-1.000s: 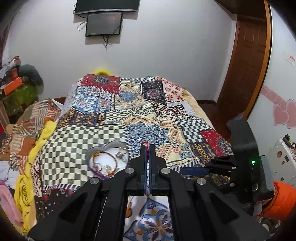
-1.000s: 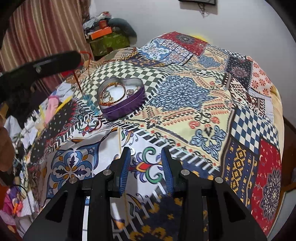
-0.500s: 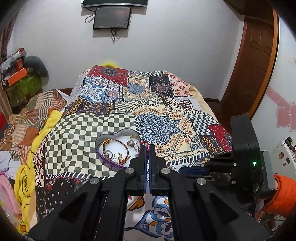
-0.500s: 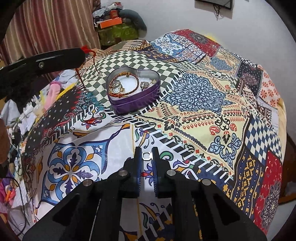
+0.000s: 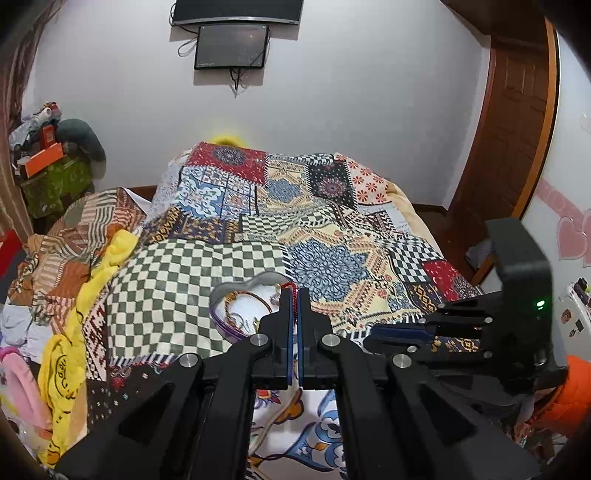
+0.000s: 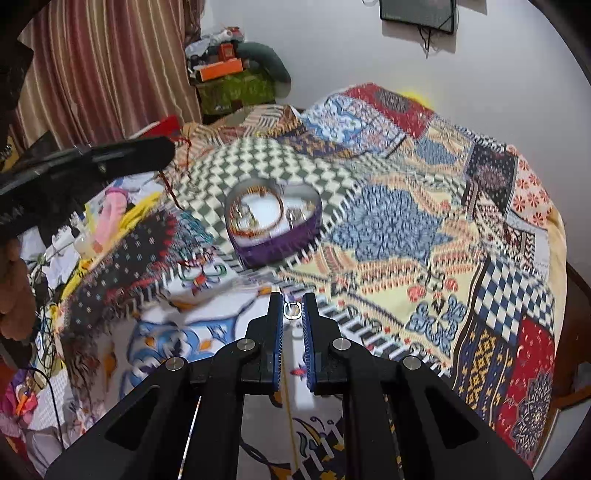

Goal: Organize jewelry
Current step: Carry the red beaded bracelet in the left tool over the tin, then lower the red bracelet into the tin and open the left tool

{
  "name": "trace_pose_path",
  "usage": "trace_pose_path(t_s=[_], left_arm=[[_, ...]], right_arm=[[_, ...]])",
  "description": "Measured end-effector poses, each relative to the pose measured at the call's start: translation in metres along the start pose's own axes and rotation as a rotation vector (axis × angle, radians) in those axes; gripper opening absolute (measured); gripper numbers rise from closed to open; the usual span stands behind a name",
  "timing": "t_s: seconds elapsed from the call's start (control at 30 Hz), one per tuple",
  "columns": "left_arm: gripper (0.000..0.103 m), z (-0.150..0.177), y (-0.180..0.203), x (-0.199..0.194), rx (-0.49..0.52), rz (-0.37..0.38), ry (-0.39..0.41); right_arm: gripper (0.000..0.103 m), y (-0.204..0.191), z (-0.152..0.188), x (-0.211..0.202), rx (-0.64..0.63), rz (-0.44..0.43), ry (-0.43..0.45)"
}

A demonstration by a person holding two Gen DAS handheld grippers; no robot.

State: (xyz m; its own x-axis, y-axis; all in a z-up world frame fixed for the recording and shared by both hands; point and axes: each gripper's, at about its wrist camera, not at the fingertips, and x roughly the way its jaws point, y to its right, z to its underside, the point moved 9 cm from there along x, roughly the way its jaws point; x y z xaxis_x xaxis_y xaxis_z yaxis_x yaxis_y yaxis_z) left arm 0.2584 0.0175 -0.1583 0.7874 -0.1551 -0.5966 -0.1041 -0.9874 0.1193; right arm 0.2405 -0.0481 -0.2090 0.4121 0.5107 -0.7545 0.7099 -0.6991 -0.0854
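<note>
Heart-shaped tin [image 6: 273,225] holding bracelets on patchwork quilt [image 6: 424,236], left gripper [image 5: 294,295] above tin's near rim, fingers pressed together on red cord [image 5: 290,286], right gripper [image 6: 292,308] raised over quilt, fingers pinching small silver ring [image 6: 292,311].

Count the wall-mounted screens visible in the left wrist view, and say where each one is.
2: a large screen at the wall's top edge, partly cropped, and a smaller screen directly beneath it.

Shiny metal heart tin [image 6: 273,225] with glossy purple wall; matt printed cloth quilt [image 6: 399,229]; matt black plastic right gripper [image 6: 292,310] pinching a bright metal ring [image 6: 291,311].
</note>
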Motion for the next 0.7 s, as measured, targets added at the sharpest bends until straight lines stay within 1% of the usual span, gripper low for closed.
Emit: trace_pose_path(t_s=[0.27, 0.5, 0.7], left_arm=[[0.0, -0.018, -0.014, -0.004, 0.004, -0.028, 0.033], [0.0, -0.028, -0.028, 0.004, -0.015, -0.047, 0.047], [0.0, -0.033, -0.036, 0.016, -0.039, -0.045, 0.05]], right_arm=[[0.009, -0.008, -0.029, -0.007, 0.012, -0.024, 0.067], [0.009, -0.013, -0.049, -0.01, 0.029, -0.044, 0.11], [0.009, -0.012, -0.064, -0.001, 0.038, -0.049, 0.121]])
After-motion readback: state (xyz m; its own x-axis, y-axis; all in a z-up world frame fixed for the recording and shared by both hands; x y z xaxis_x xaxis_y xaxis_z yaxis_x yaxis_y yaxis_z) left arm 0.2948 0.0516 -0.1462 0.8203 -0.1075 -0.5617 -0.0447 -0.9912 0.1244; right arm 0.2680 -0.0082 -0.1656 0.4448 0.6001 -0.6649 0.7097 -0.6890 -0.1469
